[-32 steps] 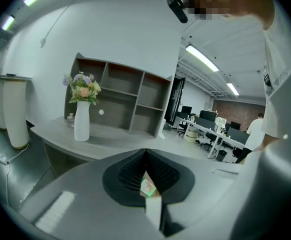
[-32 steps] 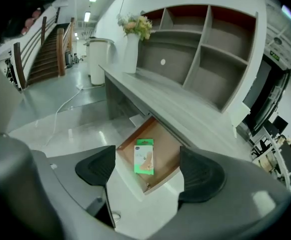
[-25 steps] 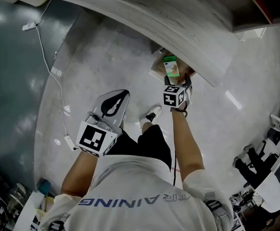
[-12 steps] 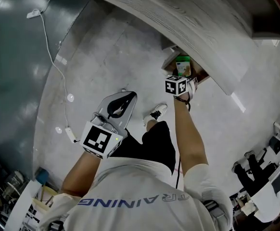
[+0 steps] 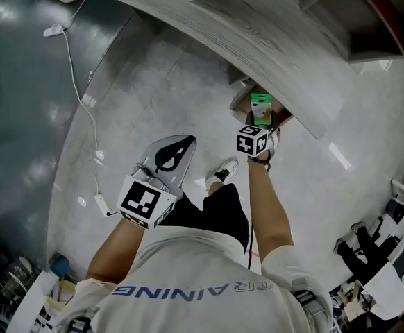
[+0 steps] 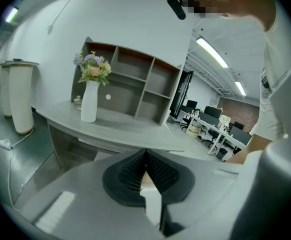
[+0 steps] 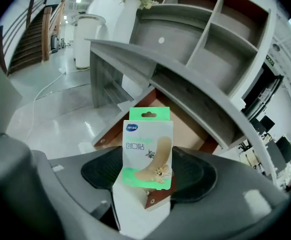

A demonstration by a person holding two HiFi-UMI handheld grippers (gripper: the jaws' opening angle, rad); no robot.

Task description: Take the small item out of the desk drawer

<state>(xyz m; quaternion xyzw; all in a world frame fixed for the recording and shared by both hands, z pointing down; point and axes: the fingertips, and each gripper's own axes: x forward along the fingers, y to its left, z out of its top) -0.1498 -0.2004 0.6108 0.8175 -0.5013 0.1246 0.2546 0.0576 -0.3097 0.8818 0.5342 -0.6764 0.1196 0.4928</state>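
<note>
Compared with a second ago, the small green-and-white box point(image 7: 148, 144) sits a bit closer in to the right gripper point(image 7: 148, 161), whose jaws have just been closing. The box stands upright between them, over the open drawer point(image 7: 185, 129) under the desk point(image 7: 135, 54). The pads look pressed against its sides, but the box covers the contact, so I'm not 100% sure. The left gripper point(image 6: 144, 166) is pinched together with nothing in it, hanging over the floor point(image 5: 153, 82) well away from the drawer.
</note>
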